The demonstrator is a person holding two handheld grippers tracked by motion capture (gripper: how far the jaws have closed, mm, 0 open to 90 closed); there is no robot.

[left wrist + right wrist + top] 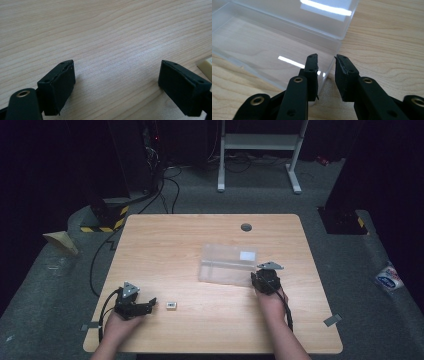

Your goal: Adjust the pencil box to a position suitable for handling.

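A clear plastic box lies open on the wooden table, right of centre. My right gripper is at its near right corner. In the right gripper view the jaws stand a narrow gap apart, astride the corner wall of the box, and do not visibly pinch it. A small cream block lies near the front edge. My left gripper is just left of it, pointing at it. In the left gripper view its jaws are wide open over bare wood, with the block at the right edge.
A grey cable hole sits near the table's far edge. Bits of grey tape mark the front corners. Beyond the table are a white desk frame, cables and hazard-striped floor blocks.
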